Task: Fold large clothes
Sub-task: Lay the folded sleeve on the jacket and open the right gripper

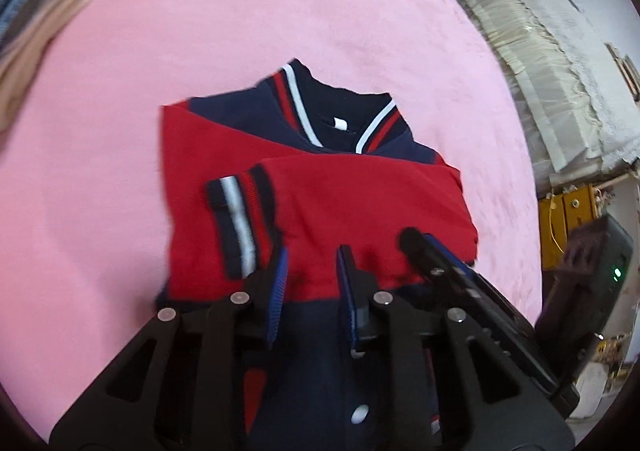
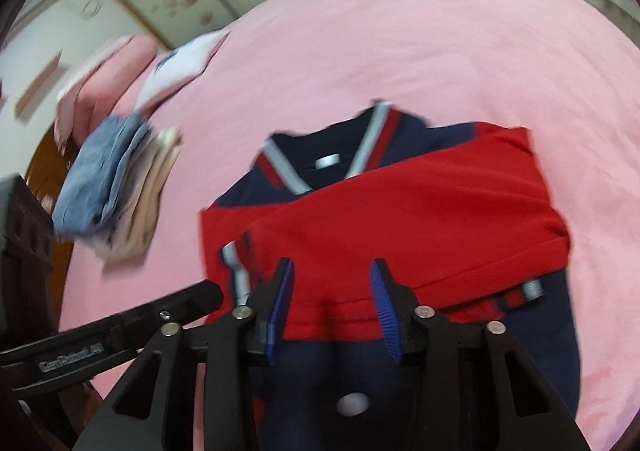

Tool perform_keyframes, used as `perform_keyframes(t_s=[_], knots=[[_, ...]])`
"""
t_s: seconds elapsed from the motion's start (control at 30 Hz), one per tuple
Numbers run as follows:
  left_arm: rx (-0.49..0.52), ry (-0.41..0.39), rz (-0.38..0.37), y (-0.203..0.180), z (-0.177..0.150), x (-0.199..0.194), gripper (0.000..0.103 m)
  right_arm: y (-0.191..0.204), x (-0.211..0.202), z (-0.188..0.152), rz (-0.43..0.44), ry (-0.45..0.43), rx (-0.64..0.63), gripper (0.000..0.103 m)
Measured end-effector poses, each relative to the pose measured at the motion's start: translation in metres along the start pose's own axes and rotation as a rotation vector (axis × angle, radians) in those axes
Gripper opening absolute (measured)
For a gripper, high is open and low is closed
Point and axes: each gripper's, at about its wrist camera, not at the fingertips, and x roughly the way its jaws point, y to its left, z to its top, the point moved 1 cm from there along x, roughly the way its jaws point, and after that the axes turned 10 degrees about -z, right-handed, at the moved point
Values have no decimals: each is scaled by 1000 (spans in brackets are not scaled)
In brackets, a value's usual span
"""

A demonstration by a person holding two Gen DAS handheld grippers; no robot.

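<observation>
Jacket (image 1: 320,195): red and navy, striped collar, lies on the pink blanket (image 1: 280,11) just ahead of both my tongs; both red sleeves folded across the chest.
Left tongs (image 1: 312,271): jaws parted, nothing between the blue pads, tips over the lower red fold.
Right tongs (image 2: 332,283): jaws wide, holding nothing, over the same fold, close beside my left.
Folded pile (image 2: 112,187): blue and beige clothes, well apart, to the left of my right tongs.
White snap (image 2: 352,405): on the navy front, under my right tongs.
</observation>
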Motion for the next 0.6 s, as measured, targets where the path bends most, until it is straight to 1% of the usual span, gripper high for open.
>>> perform_keyframes(t_s=[0.07, 0.1, 0.13, 0.17, 0.2, 0.23, 0.27, 0.33, 0.4, 0.43, 0.47, 0.53, 0.6], knots=[[10, 4, 52, 1, 4, 15, 21, -22, 3, 7, 12, -19, 24, 29], [7, 8, 108, 3, 6, 25, 19, -27, 6, 10, 16, -23, 24, 28], [-5, 17, 144, 7, 7, 32, 18, -36, 10, 12, 18, -26, 20, 27], [-33, 27, 174, 14, 8, 39, 14, -45, 14, 14, 7, -22, 13, 24], [-56, 29, 172, 20, 9, 41, 14, -49, 19, 24, -14, -10, 9, 18], [-87, 21, 149, 26, 9, 42, 14, -58, 23, 29, -38, -3, 11, 18], [-105, 13, 143, 30, 8, 43, 14, -70, 24, 33, -68, -7, 32, 18], [-96, 15, 151, 28, 8, 45, 14, -93, 27, 39, -81, -5, 84, 15], [-76, 22, 169, 24, 9, 48, 14, -111, 31, 43, -111, 6, 114, 6], [-74, 23, 174, 23, 9, 50, 14, -122, 35, 44, -110, 22, 127, 5], [-77, 24, 178, 22, 10, 52, 15, -126, 40, 47, -101, 37, 131, 0], [-92, 22, 180, 24, 11, 55, 15, -131, 50, 49, -109, 57, 91, 0], [-112, 14, 184, 25, 11, 58, 15, -124, 61, 53, -165, 47, 13, 0]])
